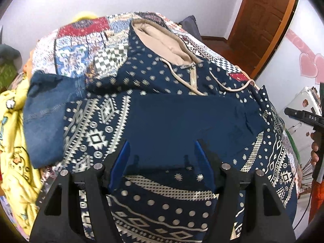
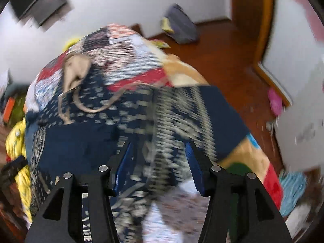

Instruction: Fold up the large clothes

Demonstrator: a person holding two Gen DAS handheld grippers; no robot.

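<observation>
A navy hoodie [image 1: 162, 117] with white geometric patterns, beige hood lining [image 1: 162, 42] and a drawstring lies face up on a patchwork bed quilt [image 1: 85, 46]. A sleeve is folded across its chest. My left gripper [image 1: 162, 147] is open just above the hoodie's middle, holding nothing. My right gripper [image 2: 160, 151] is open above the hoodie's patterned right side [image 2: 178, 113]; that view is motion-blurred. The right gripper also shows at the right edge of the left wrist view [image 1: 303, 117], held in a hand.
A blue denim garment [image 1: 46, 117] lies left of the hoodie. Yellow printed fabric [image 1: 14, 145] is heaped at the bed's left edge. A wooden door [image 1: 261, 18] and wooden floor [image 2: 228, 54] lie beyond the bed, with a grey bag [image 2: 180, 28] by the wall.
</observation>
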